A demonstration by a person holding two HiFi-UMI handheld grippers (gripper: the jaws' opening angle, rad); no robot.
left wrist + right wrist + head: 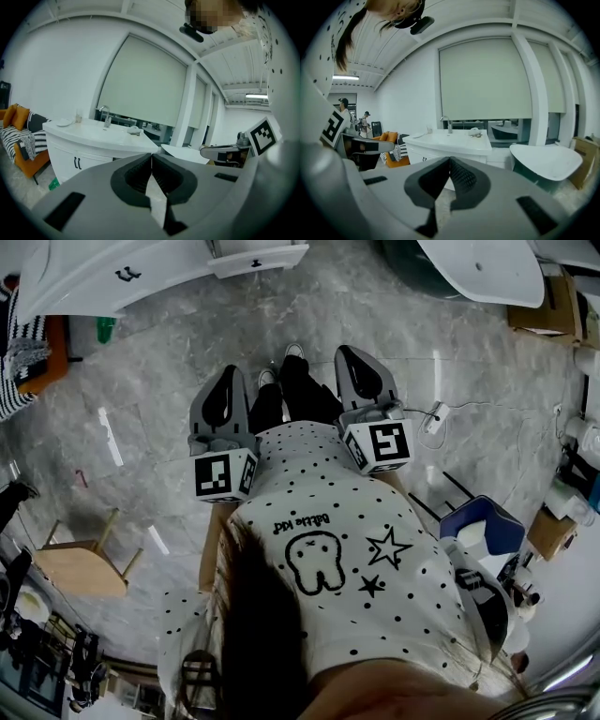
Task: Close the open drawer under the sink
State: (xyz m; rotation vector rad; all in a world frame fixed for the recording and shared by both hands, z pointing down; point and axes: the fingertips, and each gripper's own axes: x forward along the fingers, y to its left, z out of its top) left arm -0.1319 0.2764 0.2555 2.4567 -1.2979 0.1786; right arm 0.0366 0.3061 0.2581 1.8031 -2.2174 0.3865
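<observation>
The left gripper (151,157) and right gripper (450,160) (jaws together, empty) face the distant drawer (258,261).

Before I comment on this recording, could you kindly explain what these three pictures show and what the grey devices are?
There is no robot here. A person in a dotted shirt holds a hand-held tool in each hand, the left gripper and the right gripper. The head view comes from a camera on the person's head and looks down over both tools at the marble floor. The other two pictures come from a camera on each gripper, looking along its fingers. Both pairs of fingers are closed together and hold nothing. Ahead stands the white sink cabinet with a faucet on top. In the head view its drawer stands open.
</observation>
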